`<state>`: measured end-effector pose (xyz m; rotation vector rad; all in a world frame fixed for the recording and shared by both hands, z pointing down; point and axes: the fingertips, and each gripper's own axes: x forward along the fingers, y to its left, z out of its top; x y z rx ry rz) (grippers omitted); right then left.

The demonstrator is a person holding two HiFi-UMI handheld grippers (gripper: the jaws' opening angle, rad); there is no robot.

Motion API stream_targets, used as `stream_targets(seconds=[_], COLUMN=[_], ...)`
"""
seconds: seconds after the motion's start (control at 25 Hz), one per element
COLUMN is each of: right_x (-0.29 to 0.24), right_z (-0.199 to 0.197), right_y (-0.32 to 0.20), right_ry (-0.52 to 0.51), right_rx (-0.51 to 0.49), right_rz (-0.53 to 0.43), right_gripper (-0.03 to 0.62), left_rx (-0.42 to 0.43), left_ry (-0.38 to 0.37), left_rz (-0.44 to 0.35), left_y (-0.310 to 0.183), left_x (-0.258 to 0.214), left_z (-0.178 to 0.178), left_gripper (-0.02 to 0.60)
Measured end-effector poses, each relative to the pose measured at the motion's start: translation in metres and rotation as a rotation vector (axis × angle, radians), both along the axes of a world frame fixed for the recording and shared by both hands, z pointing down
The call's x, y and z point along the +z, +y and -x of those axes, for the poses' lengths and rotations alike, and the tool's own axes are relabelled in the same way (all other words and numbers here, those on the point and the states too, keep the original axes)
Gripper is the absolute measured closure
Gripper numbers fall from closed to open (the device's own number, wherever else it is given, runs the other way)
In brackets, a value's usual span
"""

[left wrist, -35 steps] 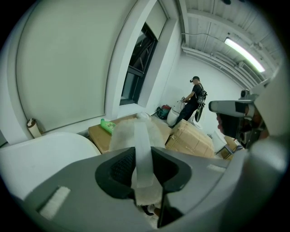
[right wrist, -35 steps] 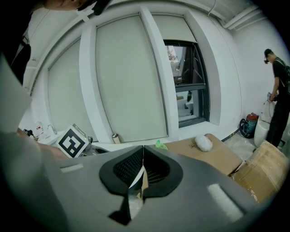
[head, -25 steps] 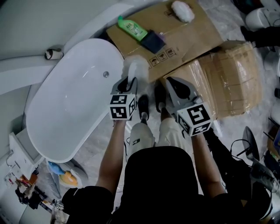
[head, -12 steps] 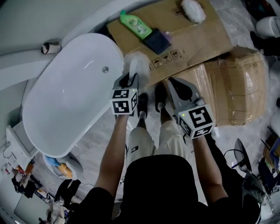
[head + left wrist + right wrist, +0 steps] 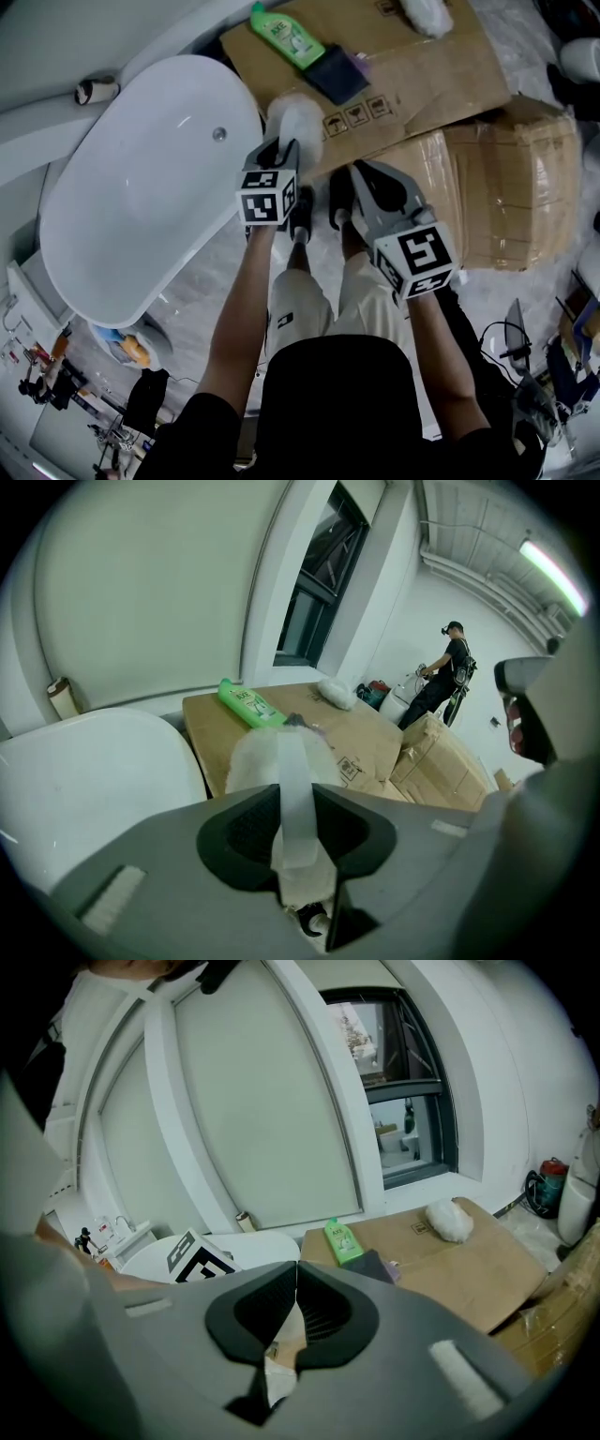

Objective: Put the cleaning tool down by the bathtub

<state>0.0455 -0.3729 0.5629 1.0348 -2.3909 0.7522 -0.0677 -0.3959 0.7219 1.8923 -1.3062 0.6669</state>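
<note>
The cleaning tool (image 5: 296, 127) is a white fluffy pad with a flat white handle strip. My left gripper (image 5: 278, 156) is shut on that strip, and the pad hangs over the floor between the white bathtub (image 5: 141, 206) and the cardboard sheet (image 5: 422, 80). In the left gripper view the strip (image 5: 296, 799) runs between the jaws of the left gripper (image 5: 298, 844), with the pad (image 5: 253, 757) just beyond them. My right gripper (image 5: 362, 174) is beside it on the right. Its jaws meet in the right gripper view (image 5: 295, 1314) with nothing between them.
On the cardboard lie a green bottle (image 5: 286, 37), a dark flat pouch (image 5: 337, 75) and another fluffy white pad (image 5: 427, 14). A film-wrapped box (image 5: 497, 187) stands to the right. My own feet (image 5: 319, 211) are under the grippers. A person (image 5: 448, 672) stands far off.
Both grippers have drifted slightly forward together as the head view shifted. The left gripper still holds the tool, and the right one stays shut.
</note>
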Motion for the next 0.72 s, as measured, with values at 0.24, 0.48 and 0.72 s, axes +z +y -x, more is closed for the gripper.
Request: stream_targets(seconds=[0.24,0.48,0.72], right_x=[0.016,0.026,0.027], right_z=[-0.001,-0.01,-0.015], right_y=[-0.005,-0.017,-0.027], right_ry=[-0.002,0.012,0.015], right_rx=[0.004,0.031,0.054], right_rz=[0.021,0.026,0.023], right_gripper=[0.586,0.585,0.586], left_rx=[0.016,0.038,0.044], left_ry=[-0.021,-0.038,-0.054], left_rz=[0.018,0.032,0.033], left_y=[-0.01,-0.024,-0.034], left_x=[0.027,0.049,0.062], left_z=[-0.007,-0.011,-0.012], left_gripper=[0.488,0.486,0.486])
